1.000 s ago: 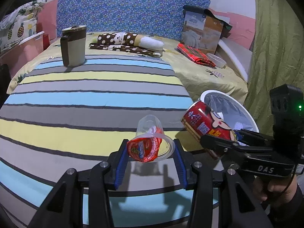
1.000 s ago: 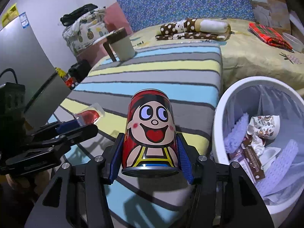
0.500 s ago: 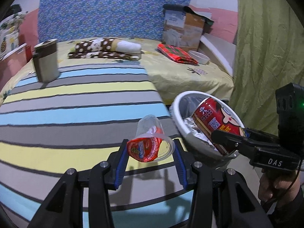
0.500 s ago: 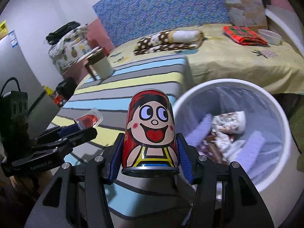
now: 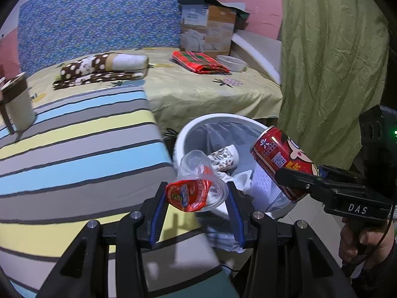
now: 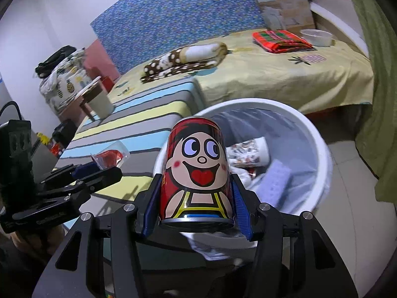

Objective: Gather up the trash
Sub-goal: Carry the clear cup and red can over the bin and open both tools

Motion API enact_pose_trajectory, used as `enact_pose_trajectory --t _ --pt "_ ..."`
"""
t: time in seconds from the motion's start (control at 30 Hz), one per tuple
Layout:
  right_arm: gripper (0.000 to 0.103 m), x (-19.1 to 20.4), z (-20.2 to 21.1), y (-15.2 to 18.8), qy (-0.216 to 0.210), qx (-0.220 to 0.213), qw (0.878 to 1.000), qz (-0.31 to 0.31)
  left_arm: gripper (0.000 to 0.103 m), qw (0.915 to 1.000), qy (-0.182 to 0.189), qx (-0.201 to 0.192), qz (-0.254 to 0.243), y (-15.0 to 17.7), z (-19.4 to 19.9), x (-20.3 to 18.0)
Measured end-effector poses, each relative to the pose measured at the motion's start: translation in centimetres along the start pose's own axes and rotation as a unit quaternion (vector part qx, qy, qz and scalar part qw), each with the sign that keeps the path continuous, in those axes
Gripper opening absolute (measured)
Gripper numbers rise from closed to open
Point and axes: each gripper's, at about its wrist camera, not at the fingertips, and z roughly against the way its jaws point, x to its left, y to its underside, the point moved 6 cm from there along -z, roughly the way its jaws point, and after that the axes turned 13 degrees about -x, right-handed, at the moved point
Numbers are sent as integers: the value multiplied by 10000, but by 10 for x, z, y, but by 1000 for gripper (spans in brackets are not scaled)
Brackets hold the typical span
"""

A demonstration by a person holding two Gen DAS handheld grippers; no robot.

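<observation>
Trash is gripped, not dropped: left tool [image 5: 196, 198] clamps a plastic cup [image 5: 198, 183], right tool [image 6: 196, 198] a red can [image 6: 196, 171], above the half-filled bin [image 6: 320, 149].

So the trash: a clear plastic cup [image 5: 198, 183] with a crumpled red wrapper stuffed in its mouth sat tipped on its side, pinched between blue pads right over the near rim of the white bin [image 5: 188, 129]. The red can [image 6: 196, 173] with the grinning cartoon kid on it stood upright in its own grip, above that bin's near edge. The bin itself was lined with a pale bag and already had a patterned paper cup [image 6: 250, 151] and some crumpled scraps inside, just beside the striped mattress.
</observation>
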Motion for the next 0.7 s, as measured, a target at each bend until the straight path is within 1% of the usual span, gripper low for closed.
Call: enact_pose_trajectory --t 0.37,0.53,0.57,0.63,0.7 --pt "55 -31 -6 4 383 197 9990 -126 47 9993 268 252 -116 2 -35 -24" --pt "55 -39 -10 7 545 329 9978 -161 48 9985 437 311 -78 2 -44 -30" --pt "55 -40 -10 7 547 302 9979 -172 49 9985 442 308 -79 2 -45 -30" --pt "56 -39 -7 5 506 224 9983 -179 57 9986 449 278 -64 1 -45 -30" --pt "58 -38 -5 3 491 155 9986 -151 59 9987 444 237 -37 0 -45 -28"
